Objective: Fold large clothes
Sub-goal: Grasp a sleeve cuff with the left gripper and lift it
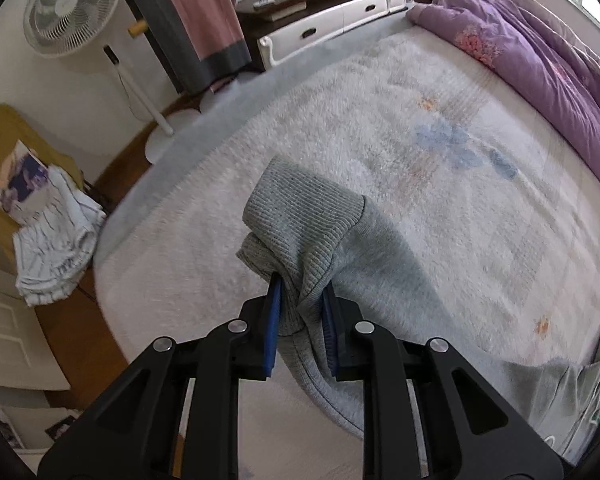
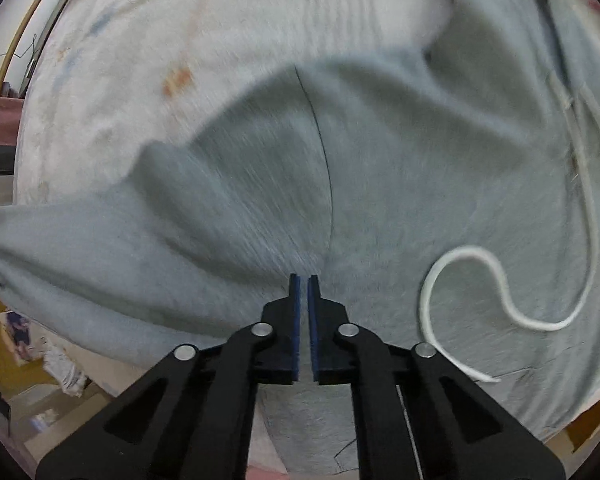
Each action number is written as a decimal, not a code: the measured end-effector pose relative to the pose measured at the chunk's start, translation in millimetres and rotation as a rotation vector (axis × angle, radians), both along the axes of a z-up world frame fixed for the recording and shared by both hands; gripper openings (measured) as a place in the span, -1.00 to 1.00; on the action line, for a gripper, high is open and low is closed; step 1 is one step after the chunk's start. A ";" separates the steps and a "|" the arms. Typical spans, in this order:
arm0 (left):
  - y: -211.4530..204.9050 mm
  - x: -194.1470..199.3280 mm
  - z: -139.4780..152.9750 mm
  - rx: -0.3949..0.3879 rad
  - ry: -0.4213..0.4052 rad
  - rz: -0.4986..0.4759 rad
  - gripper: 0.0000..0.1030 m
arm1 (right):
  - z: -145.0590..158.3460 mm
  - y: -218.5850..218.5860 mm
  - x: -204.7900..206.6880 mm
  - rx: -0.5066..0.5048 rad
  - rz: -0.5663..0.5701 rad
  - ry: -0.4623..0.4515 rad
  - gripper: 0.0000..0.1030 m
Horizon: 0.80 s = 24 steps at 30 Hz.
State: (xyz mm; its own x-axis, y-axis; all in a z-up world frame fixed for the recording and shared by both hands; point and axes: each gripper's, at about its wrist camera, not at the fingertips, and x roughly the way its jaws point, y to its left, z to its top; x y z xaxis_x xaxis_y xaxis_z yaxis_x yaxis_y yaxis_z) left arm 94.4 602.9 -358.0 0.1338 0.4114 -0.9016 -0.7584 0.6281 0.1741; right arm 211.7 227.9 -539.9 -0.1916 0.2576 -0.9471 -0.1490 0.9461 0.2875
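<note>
A grey hooded sweatshirt (image 2: 260,184) lies spread on a white fluffy bed cover (image 1: 420,152). My left gripper (image 1: 300,284) is shut on its ribbed cuff (image 1: 300,216), holding the sleeve lifted above the bed. My right gripper (image 2: 303,280) hovers just over the sweatshirt's body near a dark seam (image 2: 320,140), jaws nearly closed with only a thin slit between the blue pads and no cloth seen in them. A white drawstring (image 2: 460,256) curls on the fabric to its right. The right wrist view is motion-blurred.
A purple quilt (image 1: 532,48) is bunched along the bed's far right. A standing fan (image 1: 72,8), hanging pink and grey cloth (image 1: 204,20) and a low white cabinet (image 1: 332,16) stand beyond the bed. A pile of pale clothes (image 1: 52,236) sits at the left.
</note>
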 end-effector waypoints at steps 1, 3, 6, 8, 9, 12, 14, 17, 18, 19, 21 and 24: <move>-7.8 0.8 6.0 0.029 0.014 -0.013 -0.64 | -6.0 -2.2 -3.0 0.004 0.004 0.016 -0.95; -20.1 3.6 15.6 0.055 0.016 -0.034 -0.64 | -14.7 -6.3 -6.8 0.032 0.002 0.027 -0.95; -54.4 13.2 32.6 0.135 0.064 -0.081 -0.63 | -30.5 -12.0 -8.6 0.058 -0.025 0.034 -0.95; -81.0 21.3 42.8 0.188 0.100 -0.109 -0.63 | -34.0 -17.7 -9.6 0.082 -0.035 0.031 -0.96; -97.8 24.6 53.0 0.199 0.095 -0.122 -0.63 | -35.1 -20.8 -9.1 0.102 -0.037 0.031 -0.97; -143.4 34.9 78.2 0.221 0.073 -0.170 -0.63 | -39.2 -28.9 -8.5 0.151 -0.052 0.033 -1.00; -171.3 40.8 93.1 0.211 0.037 -0.195 -0.64 | -40.6 -32.4 -7.7 0.172 -0.057 0.034 -1.00; -224.0 56.0 111.4 0.205 -0.009 -0.262 -0.64 | -41.0 -41.0 -8.6 0.193 -0.060 0.030 -1.00; -238.3 62.4 115.7 0.205 -0.019 -0.285 -0.64 | -42.0 -47.1 -9.4 0.202 -0.061 0.026 -1.00; -255.2 68.3 118.5 0.200 -0.031 -0.311 -0.64 | -42.8 -48.4 -9.0 0.211 -0.061 0.022 -1.00; -288.0 80.3 121.2 0.189 -0.045 -0.360 -0.64 | -44.2 -53.4 -10.1 0.230 -0.069 0.021 -1.00; -339.3 99.6 120.8 0.179 -0.060 -0.439 -0.64 | -48.7 -73.5 -18.2 0.267 -0.109 0.037 -1.00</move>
State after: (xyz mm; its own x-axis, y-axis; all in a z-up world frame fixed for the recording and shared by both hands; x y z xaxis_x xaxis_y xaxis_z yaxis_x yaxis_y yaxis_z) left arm 194.0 263.5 -237.3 0.3791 0.4528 -0.8070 -0.4405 0.8552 0.2730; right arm 193.5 154.3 -588.6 -0.1822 0.5176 -0.8360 -0.0356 0.8462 0.5317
